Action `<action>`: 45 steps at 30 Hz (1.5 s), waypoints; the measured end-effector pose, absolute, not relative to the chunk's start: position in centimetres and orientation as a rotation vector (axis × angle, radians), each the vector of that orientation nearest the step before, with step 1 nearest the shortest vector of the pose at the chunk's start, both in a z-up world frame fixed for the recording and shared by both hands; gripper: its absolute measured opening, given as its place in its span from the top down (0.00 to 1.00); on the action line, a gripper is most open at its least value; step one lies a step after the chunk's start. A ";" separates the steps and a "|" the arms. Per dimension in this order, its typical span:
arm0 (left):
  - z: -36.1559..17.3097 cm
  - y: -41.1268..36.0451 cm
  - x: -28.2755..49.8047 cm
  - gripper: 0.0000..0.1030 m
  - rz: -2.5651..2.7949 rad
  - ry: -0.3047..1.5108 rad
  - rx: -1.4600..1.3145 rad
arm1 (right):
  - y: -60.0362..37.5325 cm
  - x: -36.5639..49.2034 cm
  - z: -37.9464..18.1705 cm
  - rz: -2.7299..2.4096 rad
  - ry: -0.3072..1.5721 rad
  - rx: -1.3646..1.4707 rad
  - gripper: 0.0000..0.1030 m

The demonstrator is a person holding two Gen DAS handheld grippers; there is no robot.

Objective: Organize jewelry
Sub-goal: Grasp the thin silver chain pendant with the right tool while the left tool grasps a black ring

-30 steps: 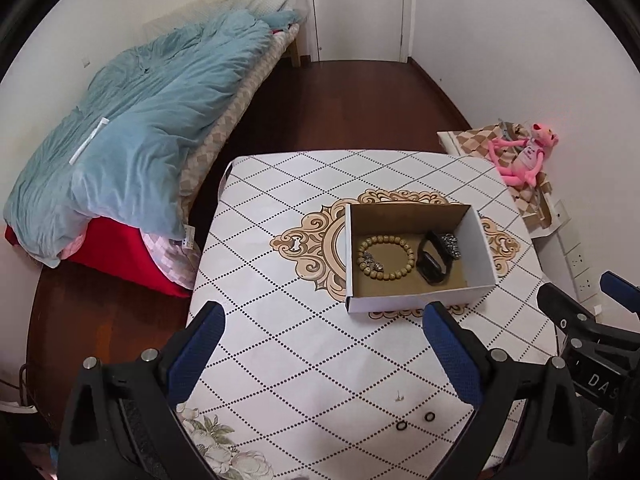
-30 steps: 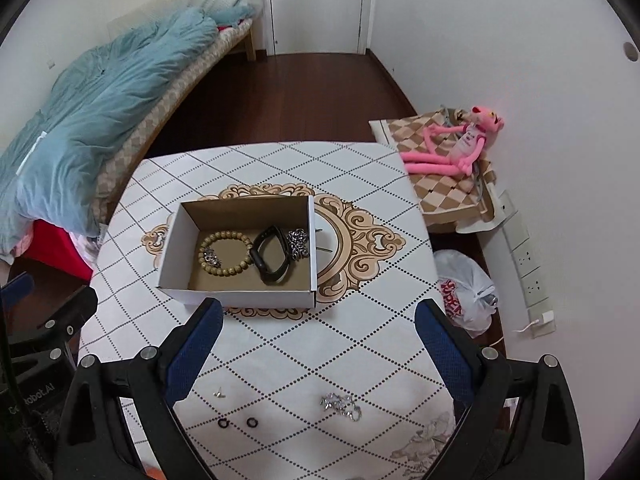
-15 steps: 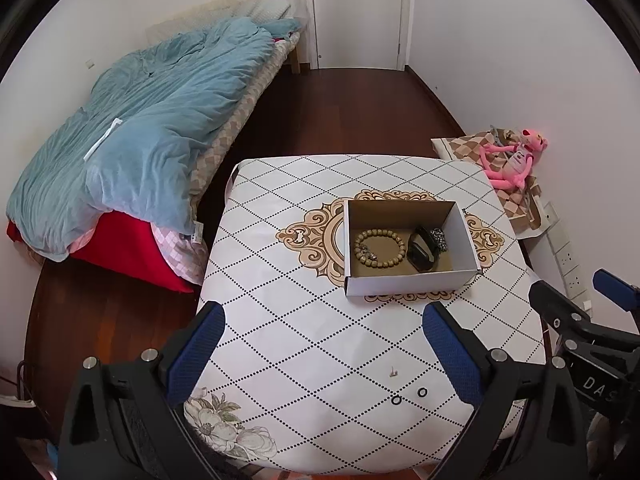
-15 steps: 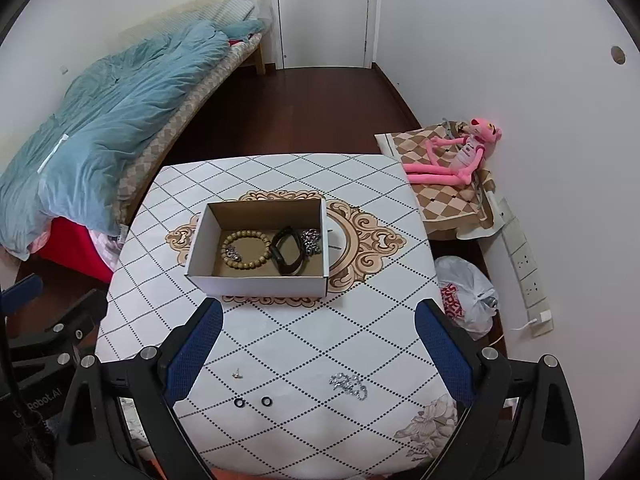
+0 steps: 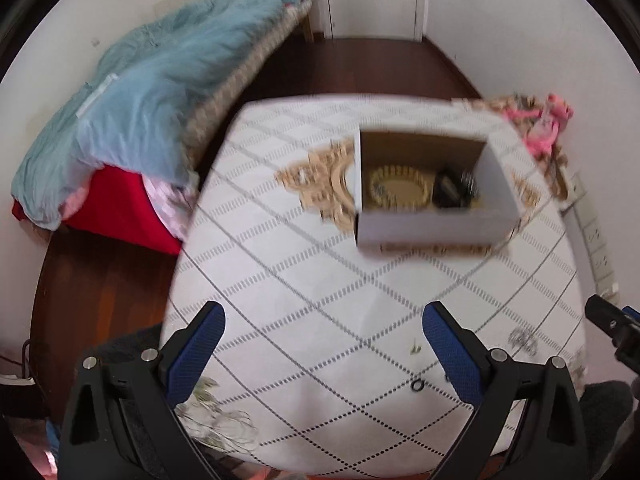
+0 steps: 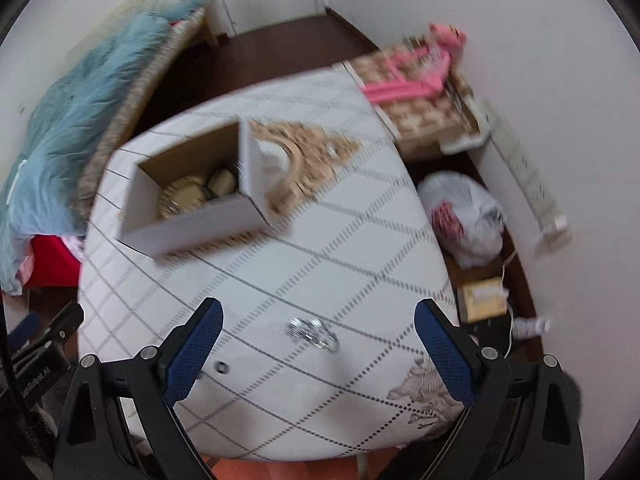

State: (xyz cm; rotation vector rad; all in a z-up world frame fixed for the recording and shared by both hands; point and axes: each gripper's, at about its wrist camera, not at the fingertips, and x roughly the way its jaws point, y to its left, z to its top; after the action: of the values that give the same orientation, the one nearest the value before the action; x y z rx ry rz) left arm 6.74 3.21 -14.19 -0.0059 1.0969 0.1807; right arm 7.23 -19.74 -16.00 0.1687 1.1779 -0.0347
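An open cardboard box (image 5: pixel 430 224) (image 6: pixel 192 226) stands on the patterned table and holds a wooden bead bracelet (image 5: pixel 396 190) (image 6: pixel 182 198) and a black band (image 5: pixel 450 192). A silver chain (image 6: pixel 314 332) (image 5: pixel 522 338) lies loose near the table's front edge, between my right gripper's fingers. A small black ring (image 5: pixel 417 385) (image 6: pixel 221 367) and a tiny stud (image 5: pixel 416 347) lie nearby. My left gripper (image 5: pixel 324 354) is open and empty above the front of the table. My right gripper (image 6: pixel 318 350) is open and empty just above the chain.
A bed with a blue duvet (image 5: pixel 148 92) stands to the left. A pink plush toy (image 6: pixel 424 64) on a checked cushion, a white plastic bag (image 6: pixel 468 216) and a power strip (image 6: pixel 532 184) lie on the floor to the right. The view is motion-blurred.
Both grippers have dropped lower and closer to the table. The right gripper has swung right and now hangs over the silver chain. Both stay open.
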 end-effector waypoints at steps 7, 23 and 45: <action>-18.7 2.9 6.3 0.02 0.186 1.188 0.000 | -20.8 6.8 -22.9 -0.048 1.273 0.185 0.30; -21.5 3.7 5.4 0.02 0.182 1.244 0.054 | -15.8 6.5 -25.8 0.020 1.186 -0.022 0.93; -24.1 -3.5 3.8 0.49 -0.125 1.242 0.086 | -19.8 5.1 -24.0 0.032 1.185 0.188 0.94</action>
State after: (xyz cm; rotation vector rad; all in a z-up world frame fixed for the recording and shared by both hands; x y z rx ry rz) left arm 3.76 -3.54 -24.08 0.0865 1.2423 -0.1249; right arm 5.07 -19.81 -24.00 0.1879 1.1850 0.0321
